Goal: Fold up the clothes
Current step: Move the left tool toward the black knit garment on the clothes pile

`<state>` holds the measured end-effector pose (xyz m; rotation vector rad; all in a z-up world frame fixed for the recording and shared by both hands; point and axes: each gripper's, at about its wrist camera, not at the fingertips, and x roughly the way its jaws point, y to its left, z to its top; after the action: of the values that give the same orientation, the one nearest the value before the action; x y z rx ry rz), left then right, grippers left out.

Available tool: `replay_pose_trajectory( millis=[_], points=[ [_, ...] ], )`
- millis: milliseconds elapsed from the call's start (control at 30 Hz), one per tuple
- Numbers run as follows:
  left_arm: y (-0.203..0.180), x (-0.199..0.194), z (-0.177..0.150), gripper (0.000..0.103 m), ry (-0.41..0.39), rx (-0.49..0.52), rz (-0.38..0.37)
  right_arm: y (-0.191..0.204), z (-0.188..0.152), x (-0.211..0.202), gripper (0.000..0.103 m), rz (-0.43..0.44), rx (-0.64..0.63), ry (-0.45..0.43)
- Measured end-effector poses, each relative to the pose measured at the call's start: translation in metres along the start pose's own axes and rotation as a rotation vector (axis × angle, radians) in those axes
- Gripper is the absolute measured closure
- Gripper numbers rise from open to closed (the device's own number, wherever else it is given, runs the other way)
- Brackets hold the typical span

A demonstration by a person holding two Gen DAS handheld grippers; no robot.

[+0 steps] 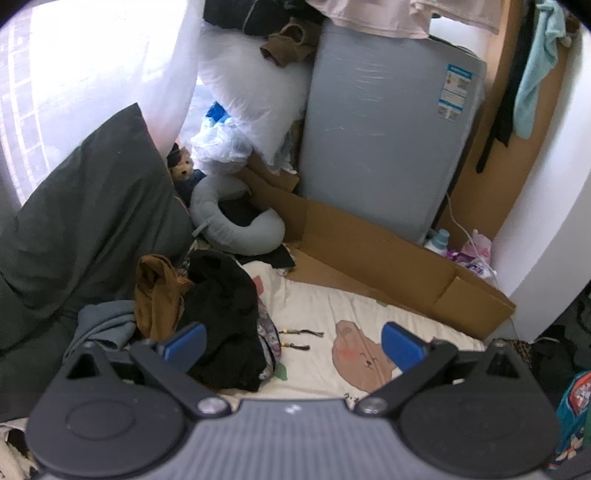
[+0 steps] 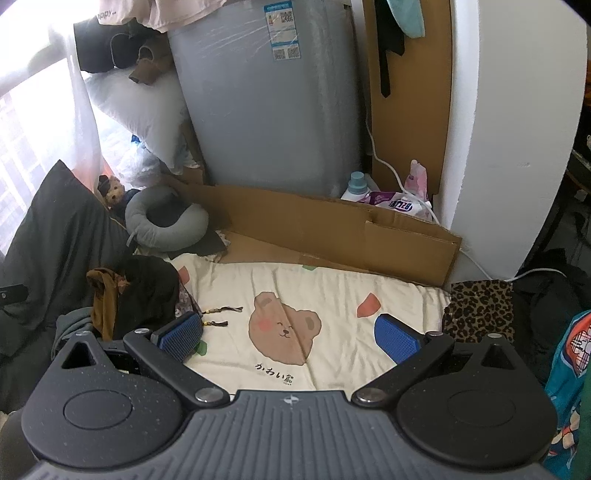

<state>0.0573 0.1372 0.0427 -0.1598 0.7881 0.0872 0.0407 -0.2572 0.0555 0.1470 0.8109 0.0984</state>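
From my remote seat, the black garment hides behind the left gripper's finger at seven o'clock; the appliance label stays unreadable; the teal fabric runs off at four o'clock.

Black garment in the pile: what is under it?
Under the black garment a patterned fabric pokes out, lying on the bear-print blanket. A brown garment lies beside it. Anything deeper is covered.

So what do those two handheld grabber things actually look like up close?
Both look alike. The left gripper and right gripper each have a dark grey ribbed body, two round black discs, black linkage arms with silver pivot screws, and blue textured pads. No cables, hands or sleeves show.
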Motion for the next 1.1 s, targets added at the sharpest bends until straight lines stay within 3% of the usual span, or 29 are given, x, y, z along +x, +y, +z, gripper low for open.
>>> replay_pose_trajectory(
  millis=[567,733,1100],
  points=[
    [0.029,0.054,0.012,0.001,0.046,-0.013,0.037,0.013,0.020,0.056,0.000,0.040,-0.030,0.042],
    [0.036,0.068,0.013,0.001,0.058,-0.019,0.039,0.009,0.026,0.074,0.000,0.017,-0.025,0.067],
    [0.046,0.105,0.013,0.001,0.083,-0.034,0.049,-0.001,0.046,0.112,0.000,0.053,-0.035,0.090]
  ],
)
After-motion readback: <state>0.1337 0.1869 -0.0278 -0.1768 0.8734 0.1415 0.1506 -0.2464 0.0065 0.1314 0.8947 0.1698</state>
